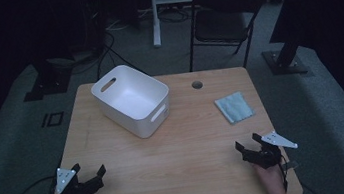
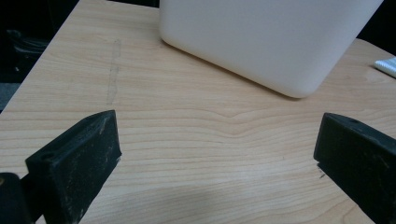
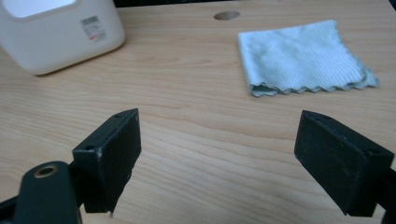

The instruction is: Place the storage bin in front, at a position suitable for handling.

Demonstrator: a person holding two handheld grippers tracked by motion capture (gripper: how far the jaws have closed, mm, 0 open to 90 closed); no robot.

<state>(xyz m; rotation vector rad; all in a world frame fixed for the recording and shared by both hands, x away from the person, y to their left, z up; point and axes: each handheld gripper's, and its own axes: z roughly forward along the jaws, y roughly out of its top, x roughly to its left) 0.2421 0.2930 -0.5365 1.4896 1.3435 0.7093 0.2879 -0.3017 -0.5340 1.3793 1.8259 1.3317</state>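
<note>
Room past the table (image 1: 186, 140) is near black in the high view: just a folding chair (image 1: 222, 17), a white stand leg and floor cables can be made out. Both forearms are cut off at the bottom edge; only hands behind the grippers.

Left gripper (image 1: 89, 176) at the near left corner, jaws spread wide, nothing between them. Right gripper (image 1: 248, 146) at the near right corner, jaws also spread, nothing held.

White plastic bin (image 1: 132, 99) sits left of centre toward the far side, turned at an angle, with handle slots in both end walls. Folded light-blue cloth (image 1: 234, 107) lies flat to its right, apart from it, ahead of the right gripper and well short of contact.

The left gripper view has the bin (image 2: 266, 37) from low down: outer wall and a rounded corner only, top cropped, inside hidden. A sliver of the cloth (image 2: 386, 66) is cut off at the right edge.

The right gripper view gives detail the high view lacks: the cloth's (image 3: 299, 56) waffle weave and scalloped near edge, and a printed label on the bin (image 3: 56, 32), text too small to read. Bin cropped top left. Cable hole (image 3: 227, 15) in the tabletop sits beyond the cloth.
</note>
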